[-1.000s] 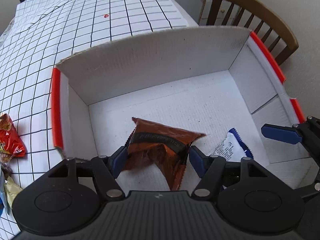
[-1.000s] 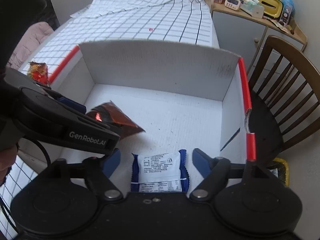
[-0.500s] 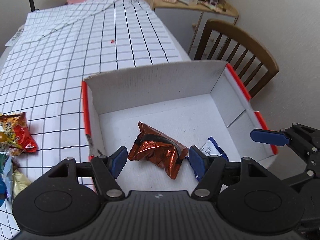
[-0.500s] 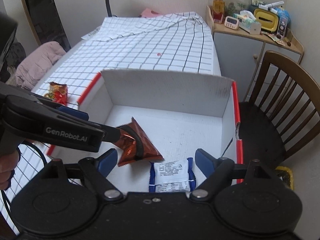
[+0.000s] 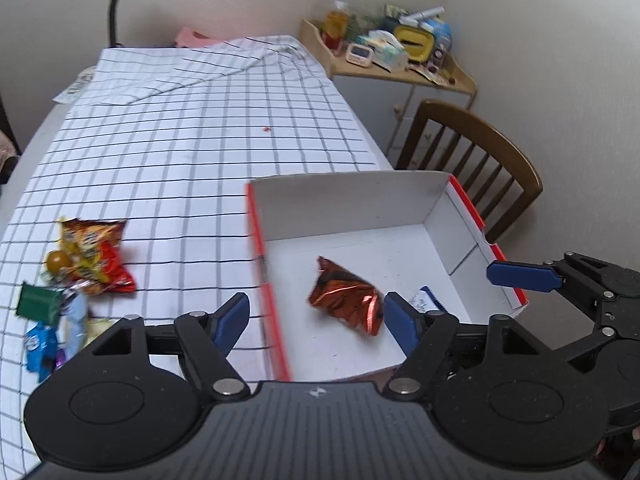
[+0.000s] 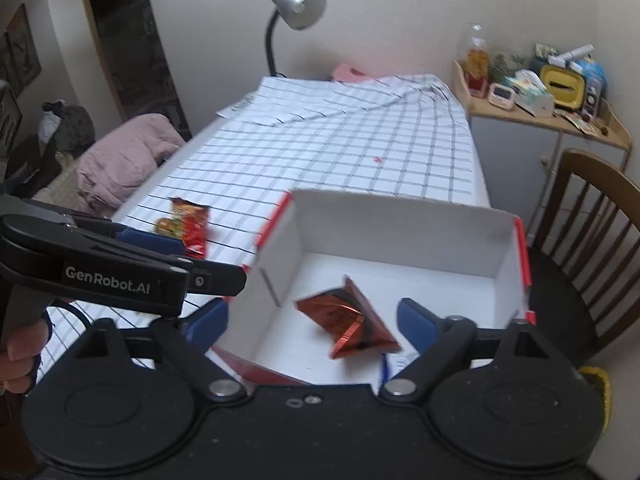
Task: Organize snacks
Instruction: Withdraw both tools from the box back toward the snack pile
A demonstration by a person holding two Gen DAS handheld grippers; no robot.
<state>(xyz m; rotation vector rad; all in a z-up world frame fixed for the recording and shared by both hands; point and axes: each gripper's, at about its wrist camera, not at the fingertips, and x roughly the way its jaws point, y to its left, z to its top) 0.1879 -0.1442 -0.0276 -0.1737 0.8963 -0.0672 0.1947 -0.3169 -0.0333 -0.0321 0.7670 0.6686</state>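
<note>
A white cardboard box with red rims (image 5: 352,200) (image 6: 400,212) stands at the table's right edge. A shiny red-brown snack pack (image 5: 346,298) (image 6: 348,320) lies inside it. A white and blue packet (image 5: 426,300) (image 6: 400,362) lies beside it, mostly hidden. My left gripper (image 5: 316,320) is open and empty, raised above the box's left wall. My right gripper (image 6: 312,324) is open and empty above the box's near side. A red and yellow snack bag (image 5: 92,256) (image 6: 188,224) and several small packets (image 5: 52,320) lie on the cloth to the left.
The table has a white checked cloth (image 5: 180,140). A wooden chair (image 5: 472,152) (image 6: 592,216) stands right of the box. A cluttered side cabinet (image 5: 392,60) stands behind it. A desk lamp (image 6: 292,16) stands at the far end.
Both grippers have pulled back and up from the box, the left also shifting left. Both packs stay lying in the box.
</note>
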